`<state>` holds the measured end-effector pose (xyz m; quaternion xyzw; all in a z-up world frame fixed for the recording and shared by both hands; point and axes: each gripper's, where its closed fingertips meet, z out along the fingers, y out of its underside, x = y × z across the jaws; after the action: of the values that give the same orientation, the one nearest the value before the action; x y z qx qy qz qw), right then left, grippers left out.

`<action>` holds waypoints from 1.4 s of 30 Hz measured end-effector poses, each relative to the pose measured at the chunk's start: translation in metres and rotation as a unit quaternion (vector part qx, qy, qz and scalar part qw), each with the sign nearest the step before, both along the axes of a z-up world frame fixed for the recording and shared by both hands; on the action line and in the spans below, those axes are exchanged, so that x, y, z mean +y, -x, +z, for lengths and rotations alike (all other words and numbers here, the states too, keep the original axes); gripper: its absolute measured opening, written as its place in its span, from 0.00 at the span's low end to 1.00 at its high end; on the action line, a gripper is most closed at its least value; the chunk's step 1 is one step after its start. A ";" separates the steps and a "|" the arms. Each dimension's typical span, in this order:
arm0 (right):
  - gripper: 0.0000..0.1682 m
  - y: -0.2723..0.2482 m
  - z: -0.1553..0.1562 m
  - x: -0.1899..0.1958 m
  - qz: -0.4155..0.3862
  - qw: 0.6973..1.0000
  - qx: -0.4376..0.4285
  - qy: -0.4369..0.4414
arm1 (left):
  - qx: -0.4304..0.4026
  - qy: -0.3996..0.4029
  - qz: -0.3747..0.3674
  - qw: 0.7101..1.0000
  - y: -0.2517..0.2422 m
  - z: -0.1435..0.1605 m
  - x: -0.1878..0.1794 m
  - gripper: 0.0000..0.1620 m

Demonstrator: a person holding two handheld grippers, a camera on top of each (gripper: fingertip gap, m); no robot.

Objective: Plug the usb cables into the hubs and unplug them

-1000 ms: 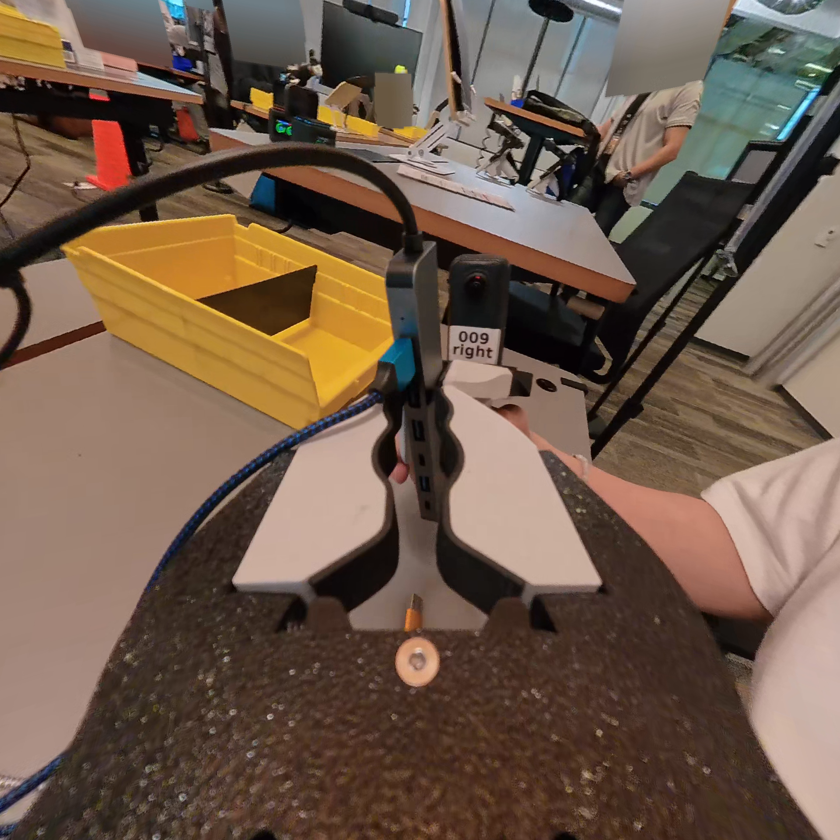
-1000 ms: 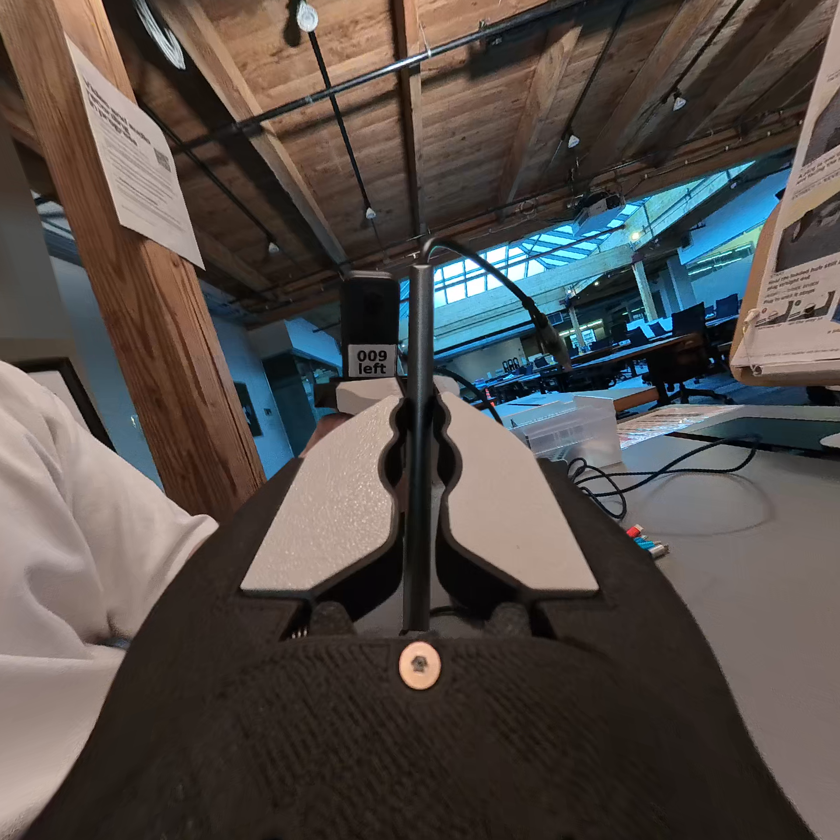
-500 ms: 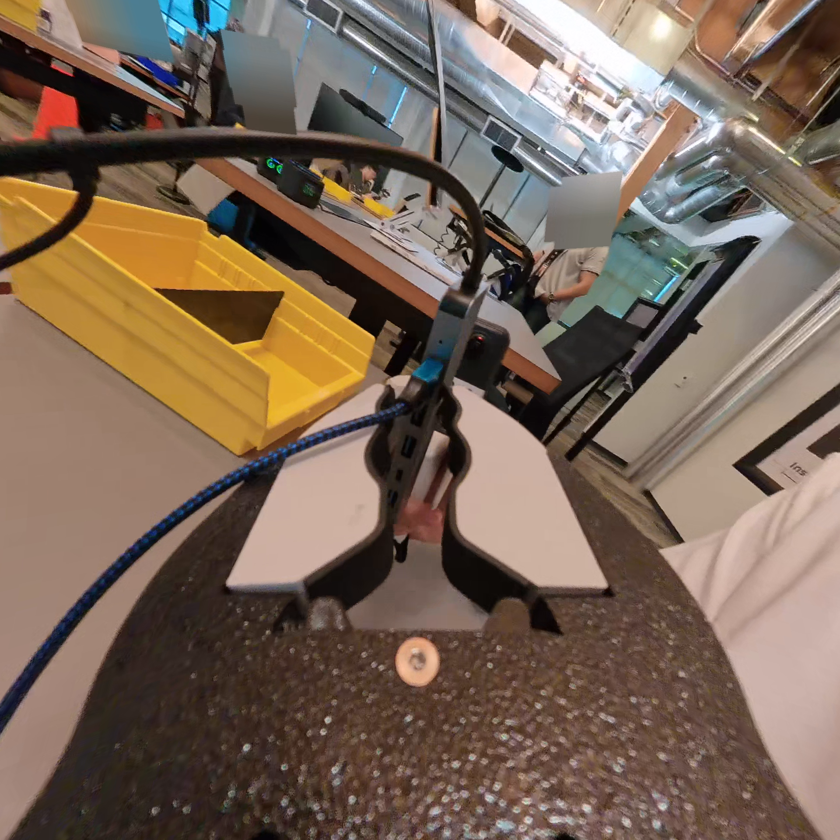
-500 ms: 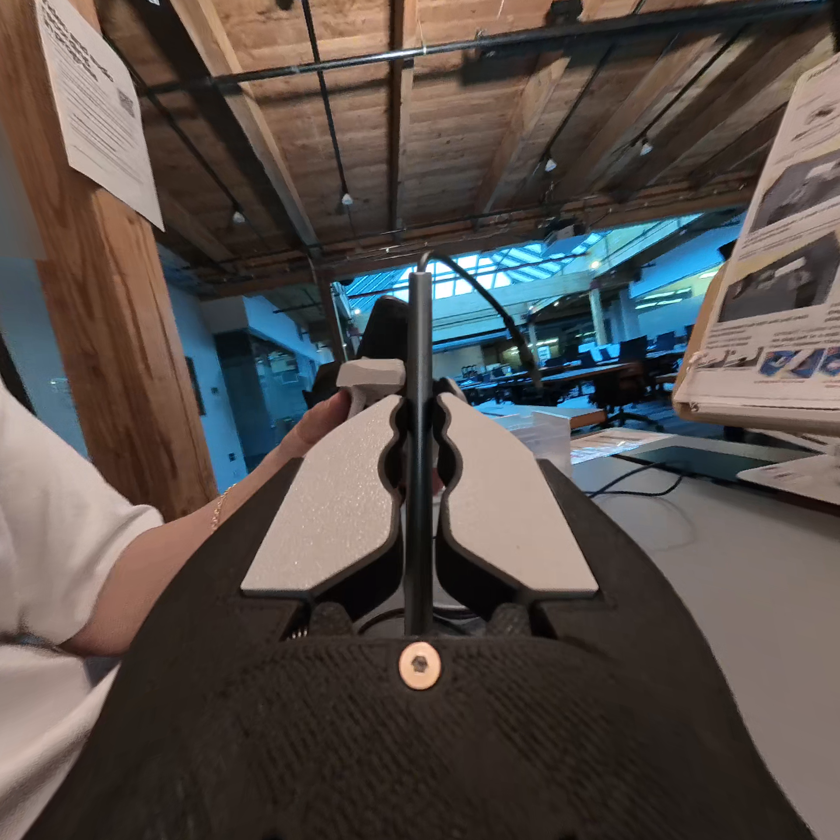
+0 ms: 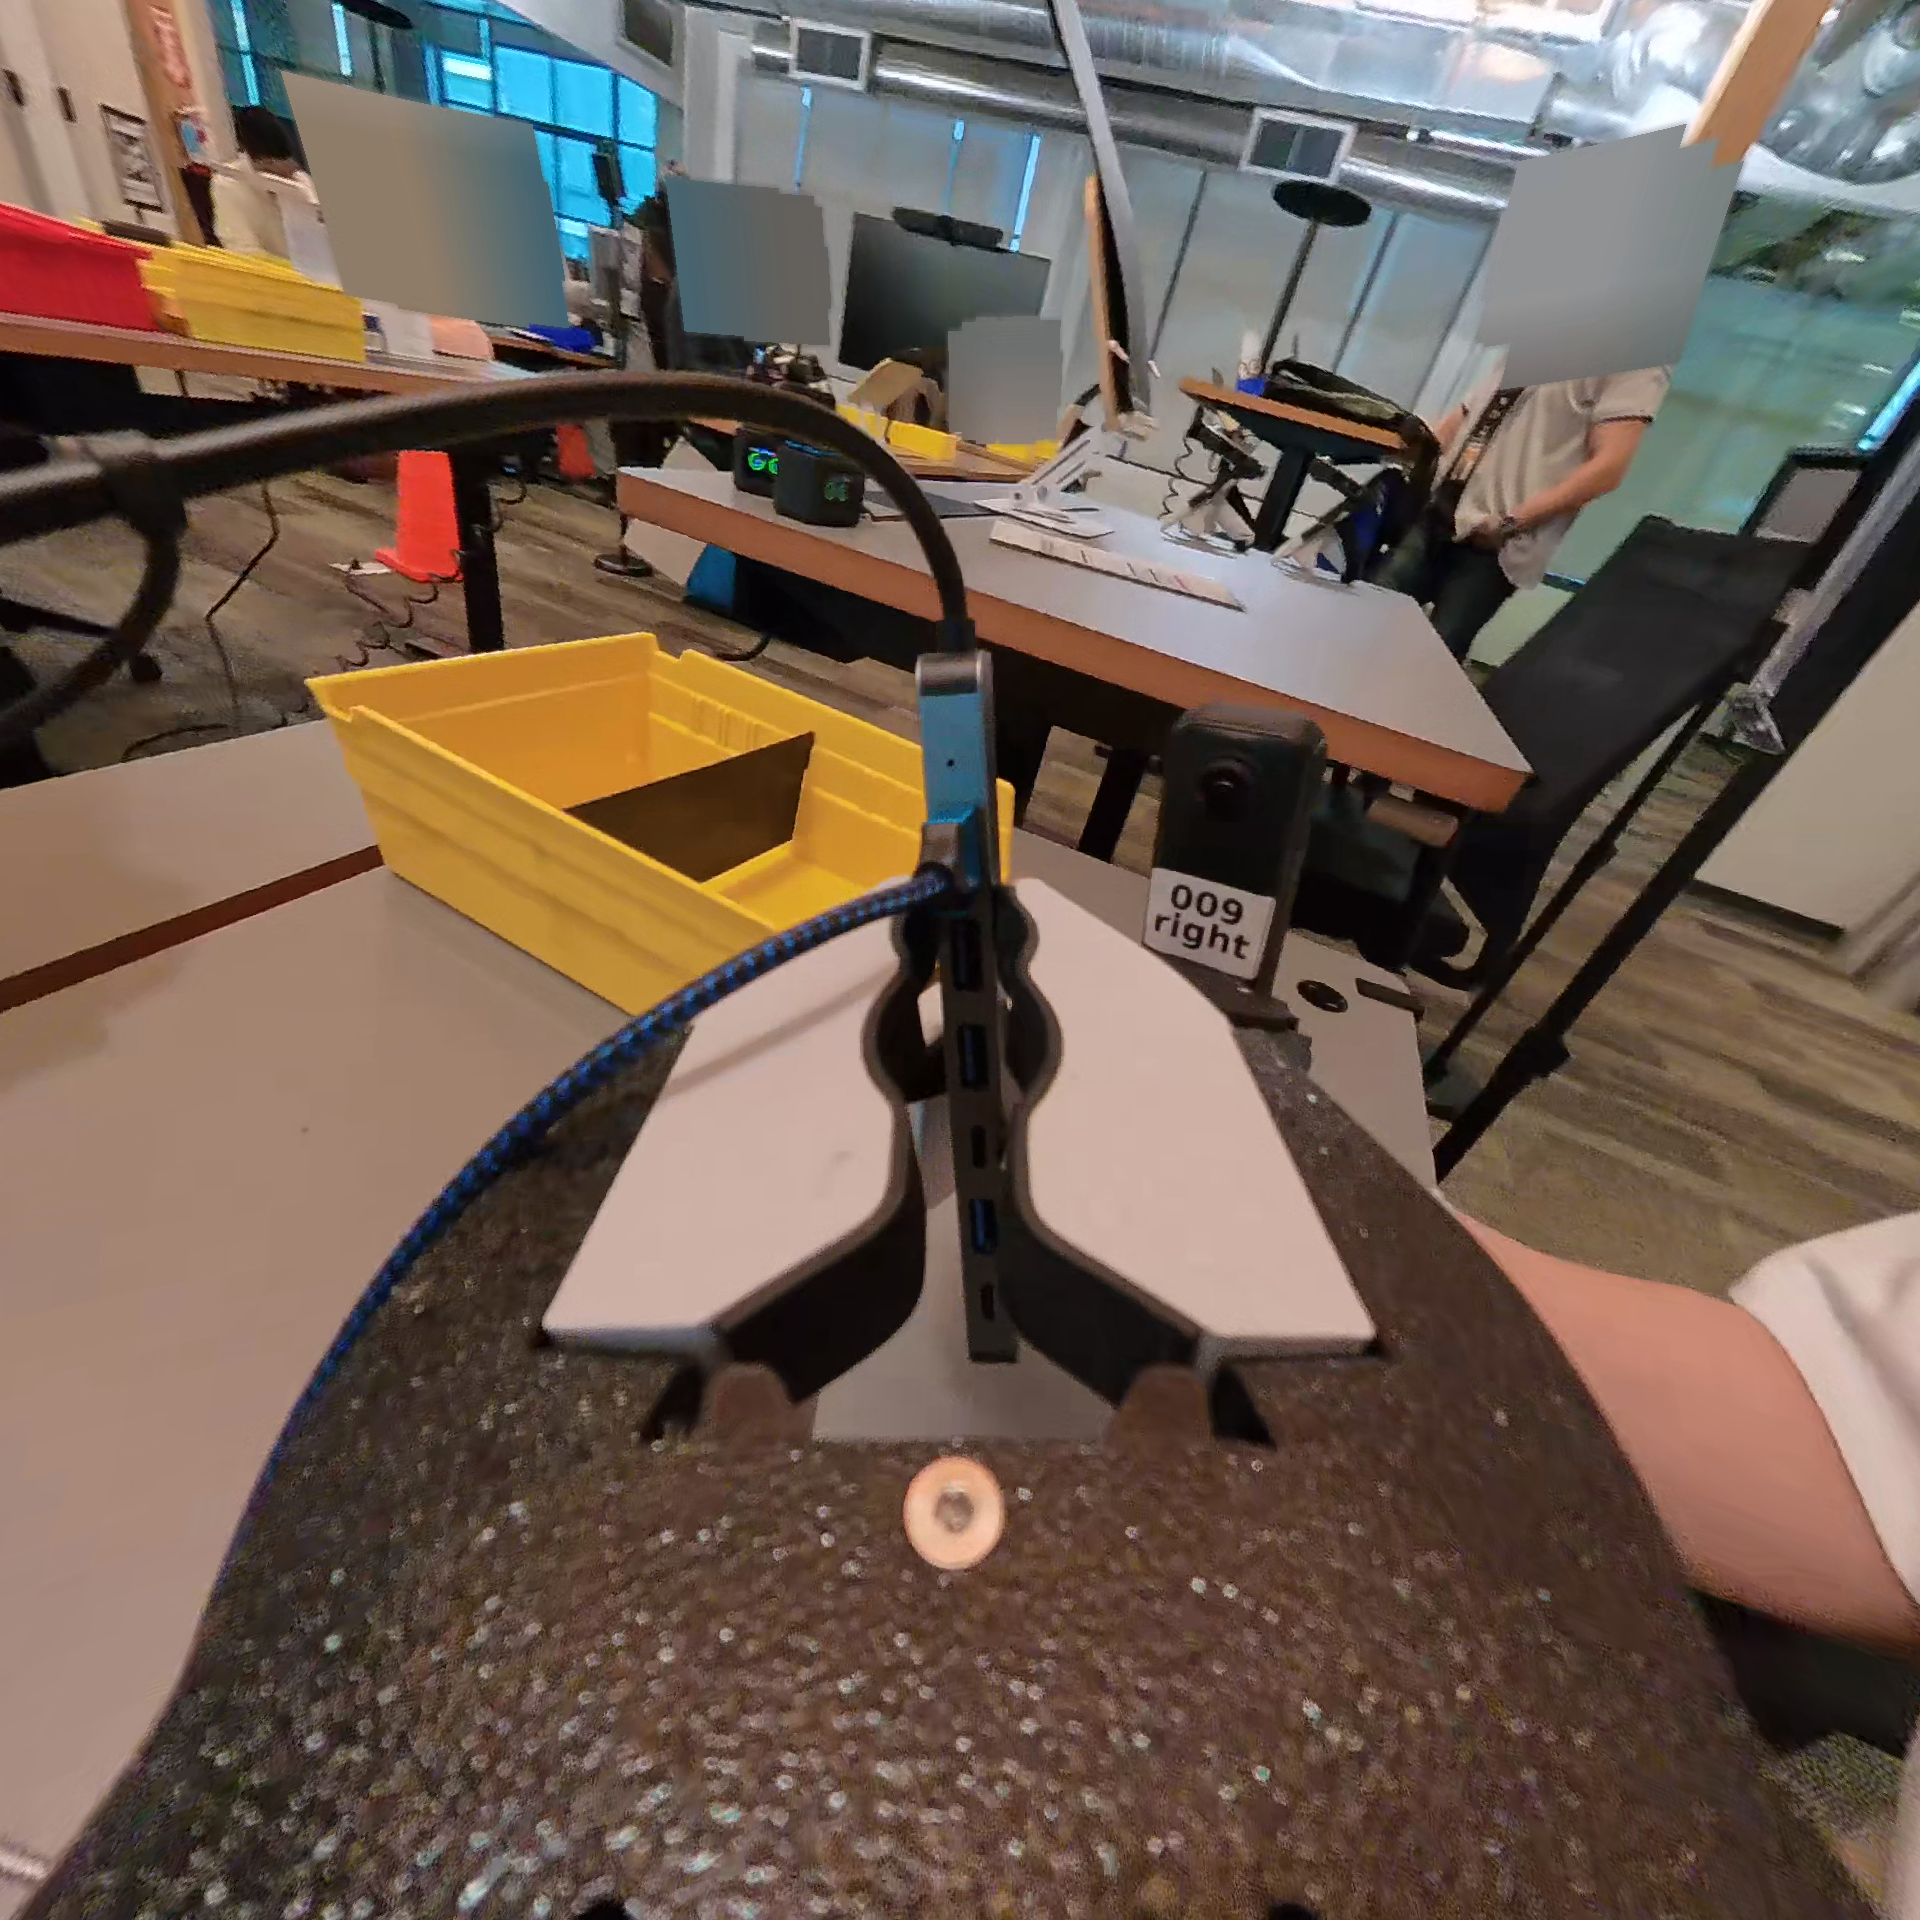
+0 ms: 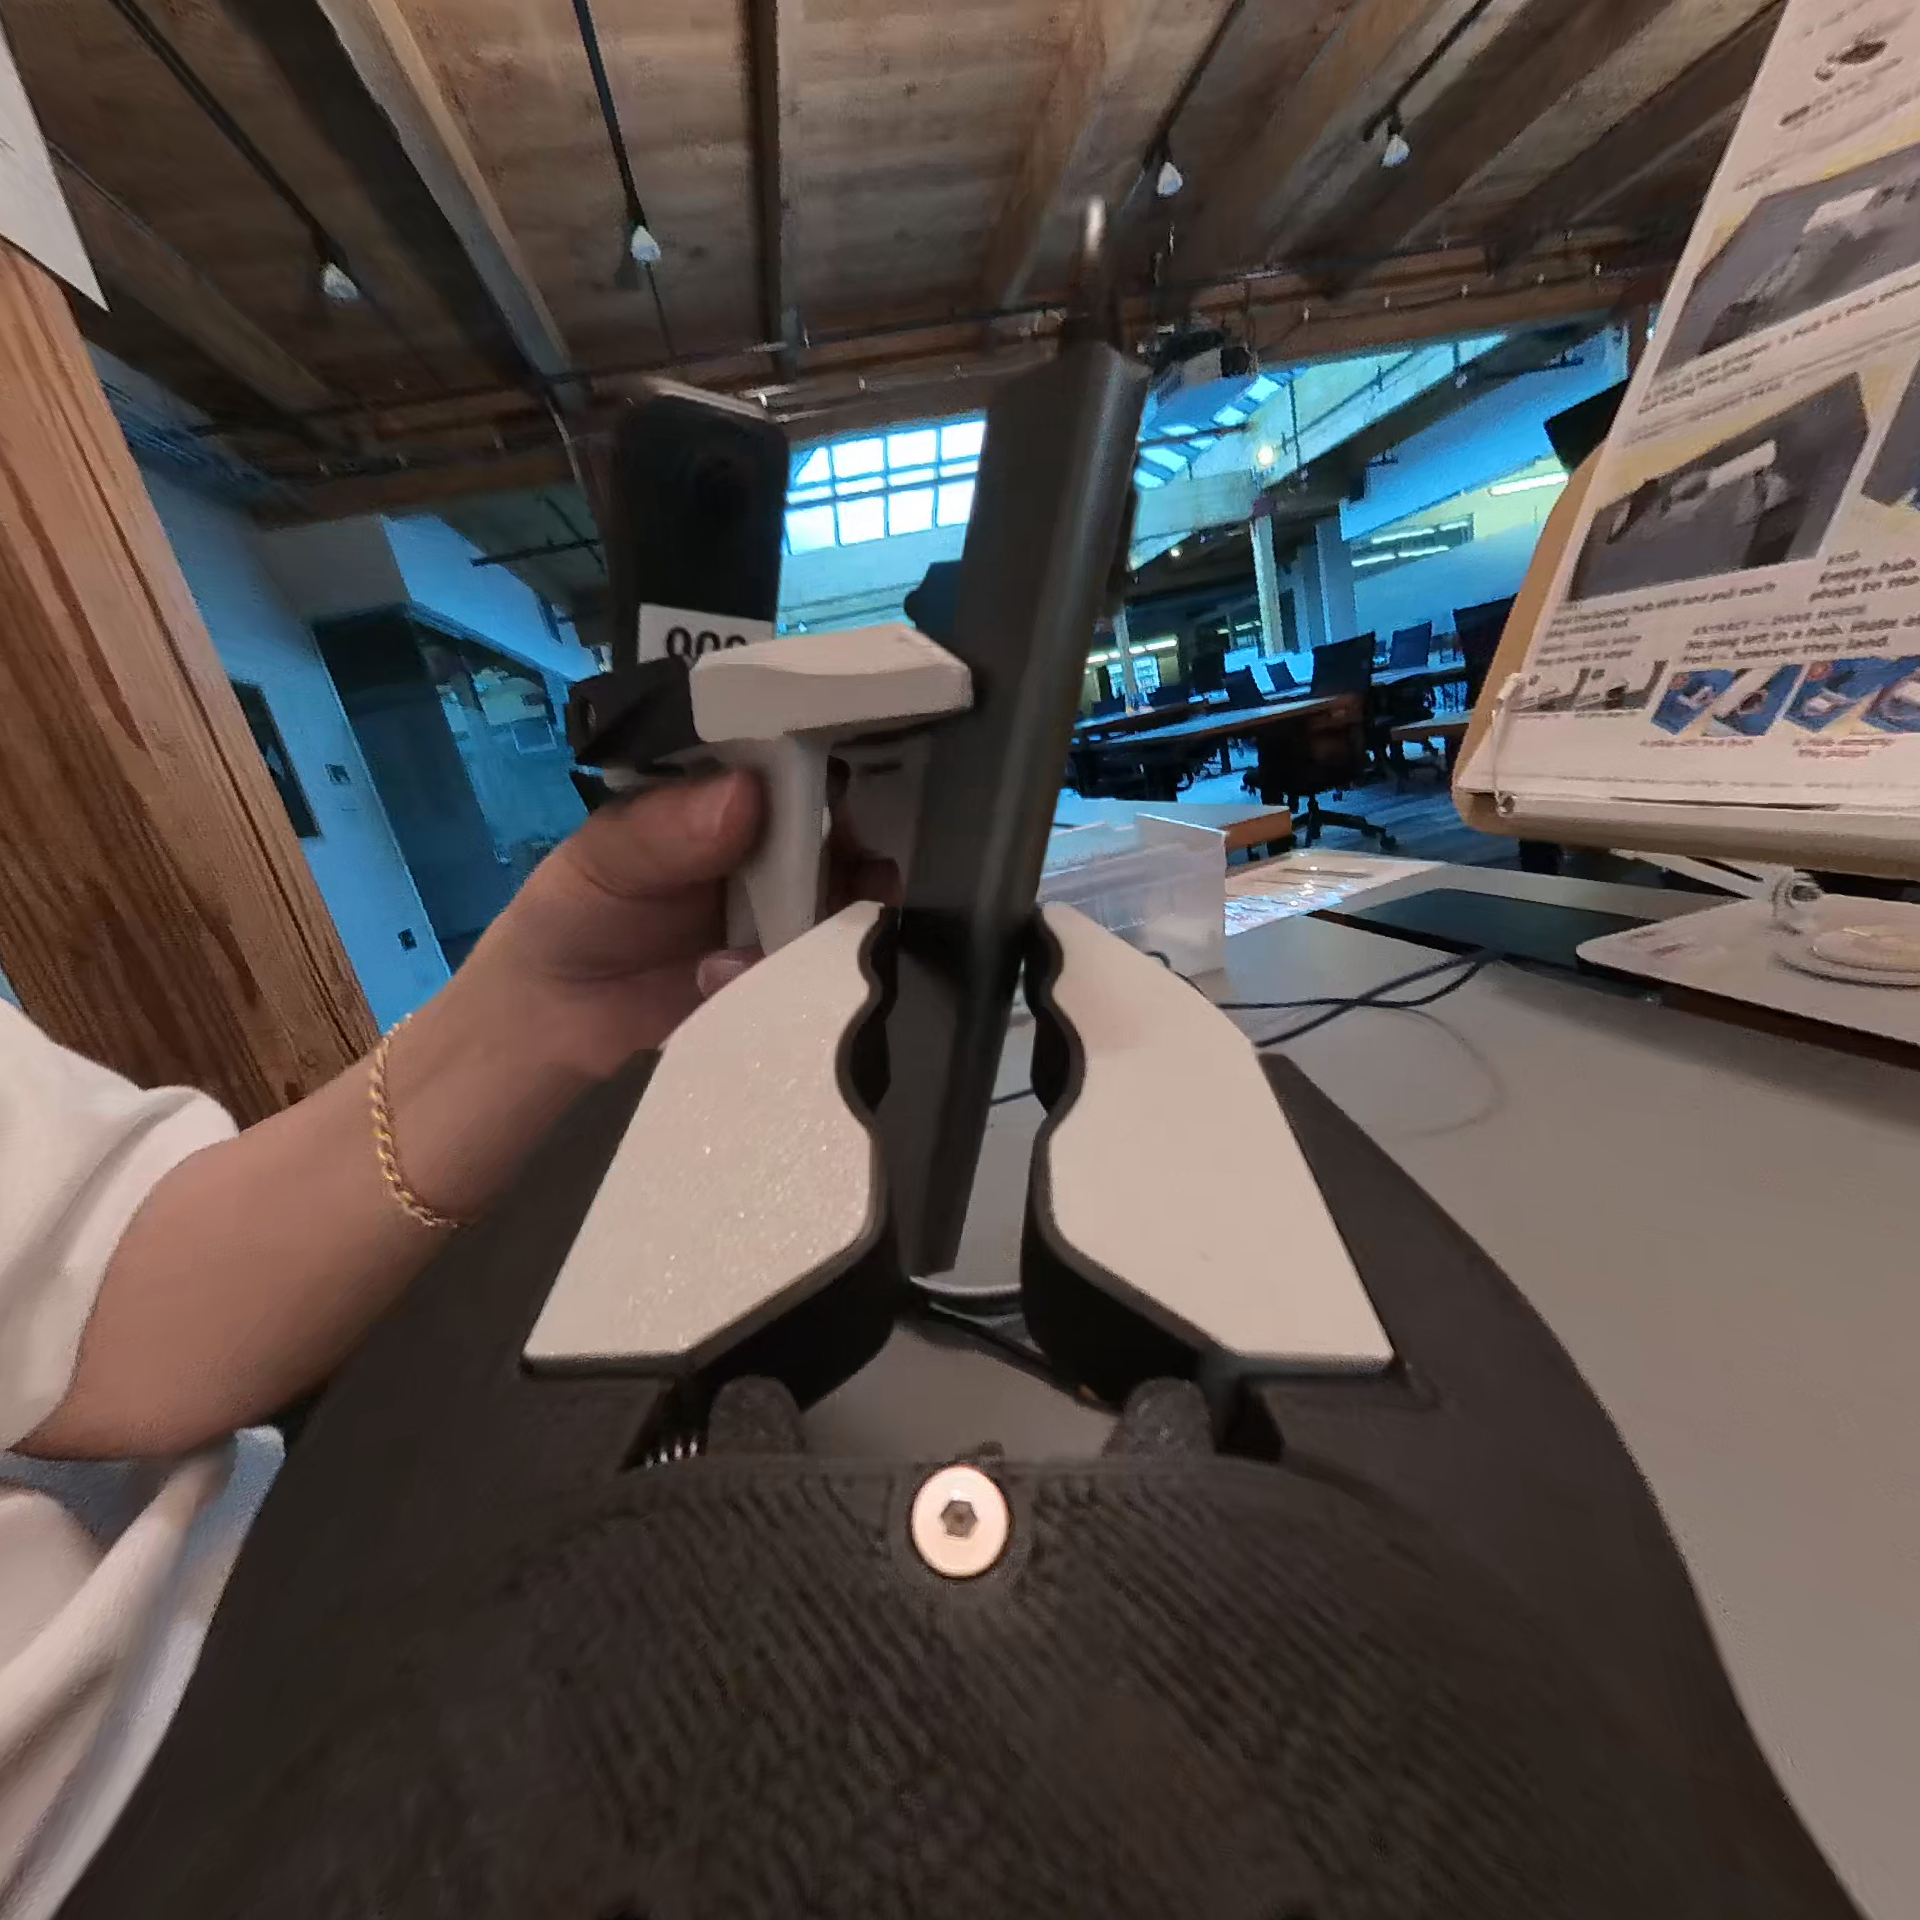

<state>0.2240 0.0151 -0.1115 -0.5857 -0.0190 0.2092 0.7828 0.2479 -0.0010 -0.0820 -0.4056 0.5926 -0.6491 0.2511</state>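
Observation:
My left gripper (image 5: 968, 925) is shut on the grey USB hub (image 5: 954, 748) and holds it upright, port edge toward the camera. A blue braided cable (image 5: 582, 1081) is plugged into the hub's upper port by a blue plug (image 5: 961, 842). The hub's own black cable (image 5: 623, 400) arcs off its top to the left. In the right wrist view, my right gripper (image 6: 961, 935) stands open. The hub (image 6: 1039, 623) leans between its parted fingers. A finger of the left gripper (image 6: 831, 675) presses on the hub there, held by a hand (image 6: 623, 914).
A yellow bin (image 5: 540, 790) stands on the grey table (image 5: 208, 1143) ahead left. The right gripper's camera housing (image 5: 1236, 790) is just right of the hub. A sheet on a stand (image 6: 1714, 520), a clear box (image 6: 1143, 883) and a thin black cable (image 6: 1351, 997) lie on the right. A wooden post (image 6: 104, 727) stands at the left. Across from one pair of fingers to the other is roughly 4 centimetres.
The right gripper's jaws have parted from the hub, which now leans and shows a broader face there. The left gripper still grips the hub; its view has swung back down.

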 end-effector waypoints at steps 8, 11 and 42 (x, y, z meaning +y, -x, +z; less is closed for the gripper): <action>0.09 0.010 0.000 -0.009 0.076 0.996 0.032 -0.016 | -0.011 -0.028 -0.085 0.996 0.007 0.002 -0.013 0.06; 0.06 0.015 0.007 -0.016 0.117 0.991 0.052 -0.043 | -0.024 -0.017 -0.122 0.992 0.010 0.008 -0.020 0.06; 0.07 -0.024 -0.009 -0.030 0.048 0.997 0.056 -0.035 | 0.289 -0.244 -0.114 0.918 0.081 -0.188 -0.004 0.12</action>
<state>0.2483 -0.0153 -0.1202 -0.5438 -0.0105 0.2780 0.7917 0.1665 -0.0051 -0.2696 -0.4313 0.8219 -0.3626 0.0840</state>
